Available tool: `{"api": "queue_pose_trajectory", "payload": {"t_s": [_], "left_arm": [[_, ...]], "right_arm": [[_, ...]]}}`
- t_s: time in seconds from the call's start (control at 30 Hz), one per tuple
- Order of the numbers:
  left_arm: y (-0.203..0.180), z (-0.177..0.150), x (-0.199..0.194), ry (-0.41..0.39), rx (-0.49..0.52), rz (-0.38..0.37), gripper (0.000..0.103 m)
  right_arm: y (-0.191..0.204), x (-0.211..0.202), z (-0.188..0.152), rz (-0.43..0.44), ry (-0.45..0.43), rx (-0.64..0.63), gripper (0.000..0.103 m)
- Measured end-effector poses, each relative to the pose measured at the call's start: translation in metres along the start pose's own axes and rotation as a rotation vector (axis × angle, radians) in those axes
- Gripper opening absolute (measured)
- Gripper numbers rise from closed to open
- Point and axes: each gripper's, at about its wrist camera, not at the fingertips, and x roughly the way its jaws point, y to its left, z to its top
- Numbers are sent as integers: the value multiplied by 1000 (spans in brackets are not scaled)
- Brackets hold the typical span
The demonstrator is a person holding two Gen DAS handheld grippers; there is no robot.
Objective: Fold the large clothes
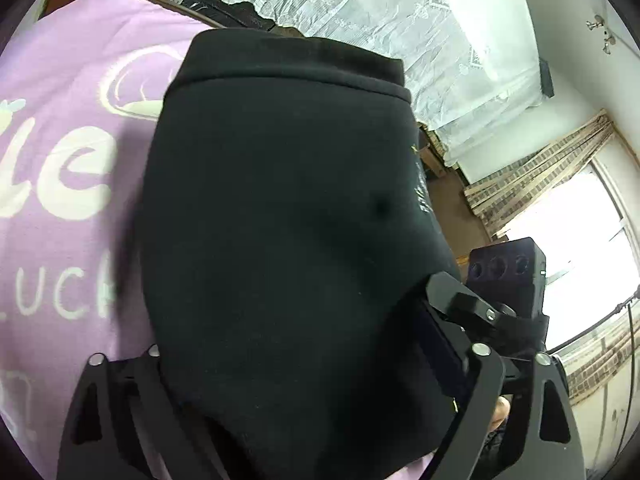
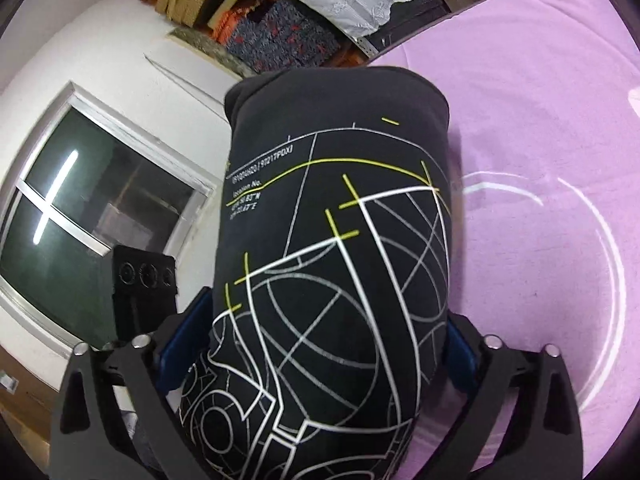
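- Our left tool has a thick fold of the black garment filling the gap between its spread jaws; whether the pads press on it we cannot tell, since the cloth hides them.
- Our right tool is the same: jaws wide, blue pads at either side of a bulky printed fold of the garment, grip unclear.
- The garment stands as a folded bundle over the purple sheet, its ribbed hem at the far end in the left view, white and yellow line print facing the right camera.
- We judge this a late fold: the bundle is already doubled and is being carried or laid down.
- Next we need to lower it flat onto the sheet, edges level, then draw both tools clear without dragging the layers.
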Motion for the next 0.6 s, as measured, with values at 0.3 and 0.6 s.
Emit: {"api": "queue_pose_trajectory", "payload": {"t_s": [0.3,0.6], "left_arm": [[-38,-9,-36,-81,95,-9,83],[-120,-75,-108,-184,221,-24,83]], "right_arm": [[18,-20,1,114,-27,52,80],[93,-95,-44,164,-96,-71,80]]}}
